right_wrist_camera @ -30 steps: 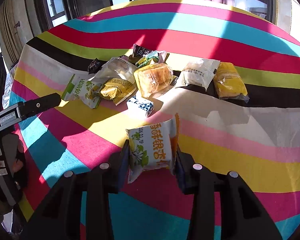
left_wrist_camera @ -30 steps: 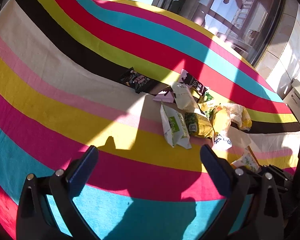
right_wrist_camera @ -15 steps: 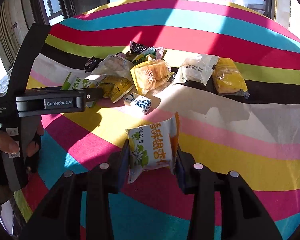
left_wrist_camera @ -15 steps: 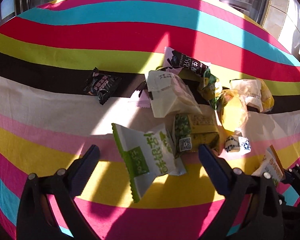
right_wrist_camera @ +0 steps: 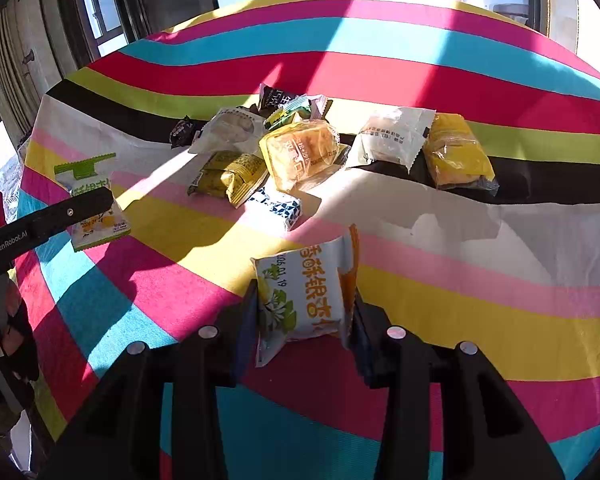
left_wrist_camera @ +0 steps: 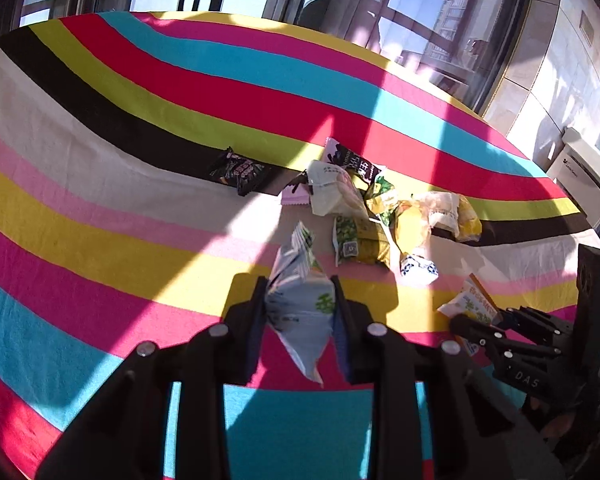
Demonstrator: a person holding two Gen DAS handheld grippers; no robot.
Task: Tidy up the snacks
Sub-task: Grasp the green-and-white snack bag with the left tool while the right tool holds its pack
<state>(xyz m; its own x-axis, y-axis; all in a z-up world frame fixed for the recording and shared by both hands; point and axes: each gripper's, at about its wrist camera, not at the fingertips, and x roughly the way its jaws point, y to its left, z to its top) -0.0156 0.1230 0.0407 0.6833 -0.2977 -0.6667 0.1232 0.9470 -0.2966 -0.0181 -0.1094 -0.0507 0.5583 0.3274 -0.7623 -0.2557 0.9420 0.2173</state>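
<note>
My left gripper (left_wrist_camera: 300, 300) is shut on a white-and-green snack packet (left_wrist_camera: 300, 300) and holds it above the striped tablecloth (left_wrist_camera: 100, 208); the same packet shows at the left of the right wrist view (right_wrist_camera: 92, 204). My right gripper (right_wrist_camera: 304, 304) is shut on a white packet with orange writing (right_wrist_camera: 304, 296), also seen in the left wrist view (left_wrist_camera: 470, 300). A heap of snack packets lies in the middle of the table: an olive-green one (right_wrist_camera: 228, 176), an orange one (right_wrist_camera: 300, 152), a small blue-and-white one (right_wrist_camera: 276, 208).
A black packet (left_wrist_camera: 240, 172) lies apart, left of the heap. A white packet (right_wrist_camera: 392, 136) and a yellow one (right_wrist_camera: 456, 156) lie to the right. Windows stand behind the table's far edge. A white appliance (left_wrist_camera: 580, 168) stands at the right.
My left gripper has shut on the white-and-green packet and lifted it back from the heap. My right gripper still holds its packet in about the same place.
</note>
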